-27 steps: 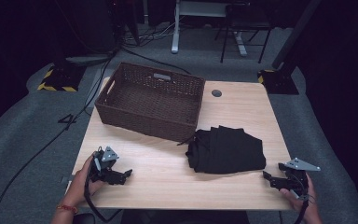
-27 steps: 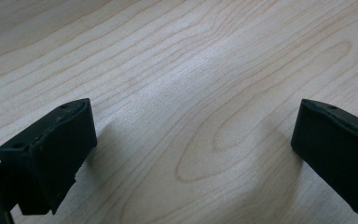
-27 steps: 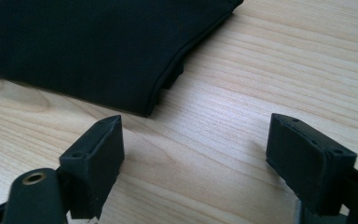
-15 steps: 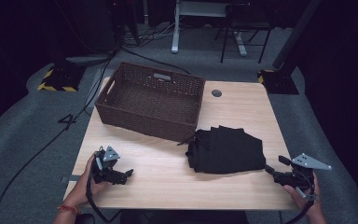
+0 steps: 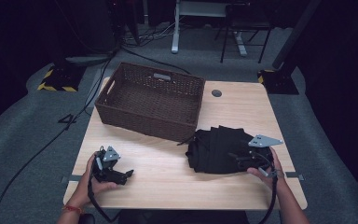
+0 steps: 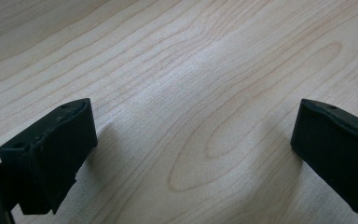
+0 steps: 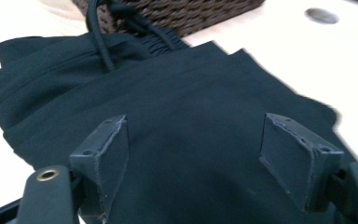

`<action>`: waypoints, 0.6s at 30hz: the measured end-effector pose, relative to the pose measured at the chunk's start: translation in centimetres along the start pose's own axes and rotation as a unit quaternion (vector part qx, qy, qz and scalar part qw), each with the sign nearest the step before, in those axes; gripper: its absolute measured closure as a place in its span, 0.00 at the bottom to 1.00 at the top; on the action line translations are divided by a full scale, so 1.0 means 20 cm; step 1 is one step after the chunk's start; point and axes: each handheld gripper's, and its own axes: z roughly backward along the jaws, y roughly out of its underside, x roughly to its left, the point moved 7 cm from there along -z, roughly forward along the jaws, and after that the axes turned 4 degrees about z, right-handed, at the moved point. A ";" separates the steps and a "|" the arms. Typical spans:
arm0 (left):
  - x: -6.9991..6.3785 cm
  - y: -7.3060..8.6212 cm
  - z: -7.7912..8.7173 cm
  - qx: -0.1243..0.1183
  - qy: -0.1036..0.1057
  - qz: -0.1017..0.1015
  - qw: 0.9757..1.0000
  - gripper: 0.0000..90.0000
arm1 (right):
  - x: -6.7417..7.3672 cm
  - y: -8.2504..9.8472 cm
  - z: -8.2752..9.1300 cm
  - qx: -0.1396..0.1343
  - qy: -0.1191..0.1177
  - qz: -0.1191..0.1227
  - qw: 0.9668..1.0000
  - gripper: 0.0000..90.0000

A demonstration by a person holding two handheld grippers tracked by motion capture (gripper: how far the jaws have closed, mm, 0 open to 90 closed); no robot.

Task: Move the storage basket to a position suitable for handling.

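Observation:
A folded black garment [image 5: 219, 148] with a drawstring lies on the wooden table [image 5: 168, 172], just in front of a brown wicker basket [image 5: 151, 100]. My right gripper [image 5: 242, 158] hovers over the garment's right side, jaws open above the black cloth [image 7: 186, 116]; the drawstring [image 7: 103, 28] runs toward the basket [image 7: 177, 11]. My left gripper [image 5: 121, 175] rests low on the table's front left, open, with bare wood [image 6: 191, 116] between its jaws.
A round cable hole [image 5: 216, 93] sits in the table behind the garment. Beyond the table are a chair [image 5: 242, 28], desk legs [image 5: 175, 28] and cables on a grey floor. A yellow-black striped block [image 5: 56, 79] lies at the far left.
My right gripper has moved left from the table's front right edge onto the garment. The left gripper has stayed in place.

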 end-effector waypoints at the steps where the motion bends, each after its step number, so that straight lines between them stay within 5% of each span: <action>1: 0.00 0.00 0.00 0.000 0.000 0.000 1.000 0.01 | 0.01 0.00 -0.03 0.006 -0.005 0.000 1.000 0.27; 9: -0.01 0.00 0.00 0.000 0.002 -0.004 1.000 0.01 | 0.06 0.09 -0.19 0.054 -0.022 0.005 0.998 0.27; 18: -0.01 -0.03 0.00 0.005 0.010 -0.013 1.000 0.07 | 0.13 0.14 -0.16 0.047 -0.046 0.018 0.998 0.29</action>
